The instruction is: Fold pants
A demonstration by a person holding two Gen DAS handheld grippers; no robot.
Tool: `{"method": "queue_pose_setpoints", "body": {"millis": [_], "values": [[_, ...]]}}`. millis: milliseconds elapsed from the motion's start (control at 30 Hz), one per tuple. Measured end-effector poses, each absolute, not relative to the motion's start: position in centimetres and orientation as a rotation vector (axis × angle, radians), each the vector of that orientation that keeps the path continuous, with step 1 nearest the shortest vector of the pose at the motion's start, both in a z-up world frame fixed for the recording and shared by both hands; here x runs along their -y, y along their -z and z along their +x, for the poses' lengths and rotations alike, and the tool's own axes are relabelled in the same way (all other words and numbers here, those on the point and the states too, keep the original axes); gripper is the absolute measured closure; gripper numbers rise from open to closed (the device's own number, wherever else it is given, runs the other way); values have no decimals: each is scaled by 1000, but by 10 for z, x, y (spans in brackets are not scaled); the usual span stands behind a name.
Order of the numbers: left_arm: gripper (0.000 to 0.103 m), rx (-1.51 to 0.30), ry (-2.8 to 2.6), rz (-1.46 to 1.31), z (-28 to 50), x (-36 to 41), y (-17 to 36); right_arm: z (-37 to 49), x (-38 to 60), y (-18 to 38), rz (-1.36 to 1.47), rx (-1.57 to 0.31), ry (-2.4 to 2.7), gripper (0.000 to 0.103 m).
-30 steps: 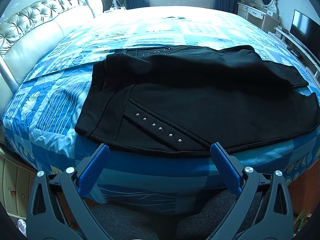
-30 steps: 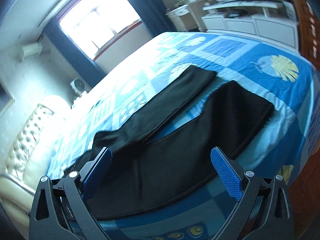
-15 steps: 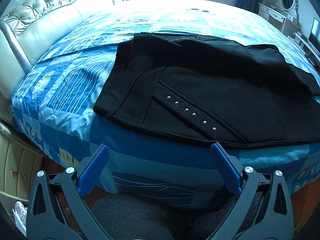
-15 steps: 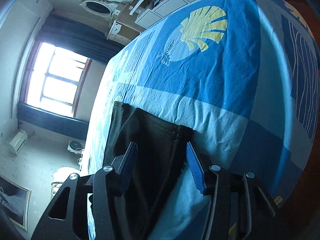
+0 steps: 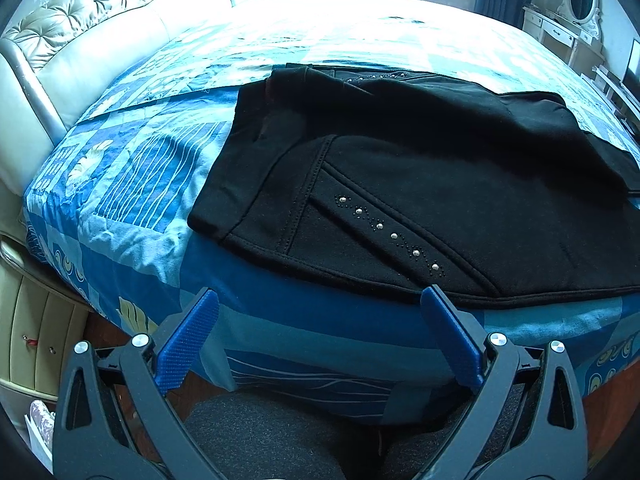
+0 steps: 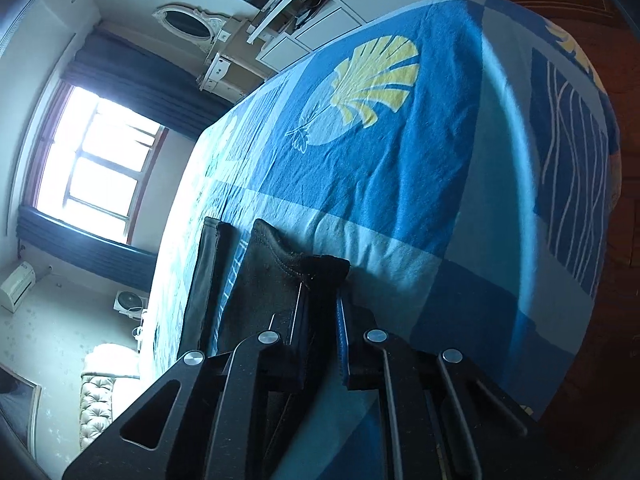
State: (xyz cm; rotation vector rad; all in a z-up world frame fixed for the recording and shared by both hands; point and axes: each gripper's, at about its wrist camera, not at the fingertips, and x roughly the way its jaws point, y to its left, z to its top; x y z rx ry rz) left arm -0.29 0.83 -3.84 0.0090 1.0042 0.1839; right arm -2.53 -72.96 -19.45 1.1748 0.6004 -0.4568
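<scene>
Black fabric is now pinched in your right tool [image 6: 320, 312]: its fingers have gone from wide apart to clamped on the hem of the near pant leg [image 6: 296, 268], which bunches up just ahead of the tips. That's the change in the last second; the grab at the leg end looks done. Second leg [image 6: 208, 272] lies flat just beside it on the bed [image 6: 400, 160], not gripped.

Your left tool [image 5: 316, 336] stays spread wide, holding nothing, hovering off the bed edge just short of the waist end. Its view has drifted a little closer and to the left, waistband corner more central.

Pants [image 5: 420, 168] lie spread across the blue patterned bedsheet [image 5: 132, 184], waist toward the headboard [image 5: 80, 40] side, studded pocket [image 5: 388, 236] nearest you, legs running off right.

My read: one end secured, the other not. You likely need the left tool on the waistband before lifting, or the fold will drag crooked. Only one leg is in the grip, so watch for the legs separating.
</scene>
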Motion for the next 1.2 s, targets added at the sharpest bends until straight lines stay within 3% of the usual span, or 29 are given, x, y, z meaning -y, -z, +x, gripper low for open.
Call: {"method": "queue_pose_setpoints", "body": {"millis": [133, 300, 333, 367, 500, 733, 1200], "values": [[2, -1003, -172, 29, 2, -7, 39, -36, 738, 211, 1304, -546, 419, 89], [2, -1001, -194, -7, 10, -25, 35, -53, 736, 201, 1302, -487, 529, 76], [2, -1009, -189, -30, 12, -32, 35, -59, 736, 195, 1282, -468, 585, 68], [2, -1018, -186, -49, 15, -40, 36, -64, 735, 188, 1254, -456, 631, 61], [2, -1026, -151, -78, 31, -67, 34, -39, 711, 153, 1053, -517, 577, 59], [2, -1045, -52, -178, 101, -125, 17, 65, 594, 99, 683, -679, 199, 40], [2, -1242, 237, -423, 283, -193, 71, 220, 382, 84, 267, -869, -234, 33]]}}
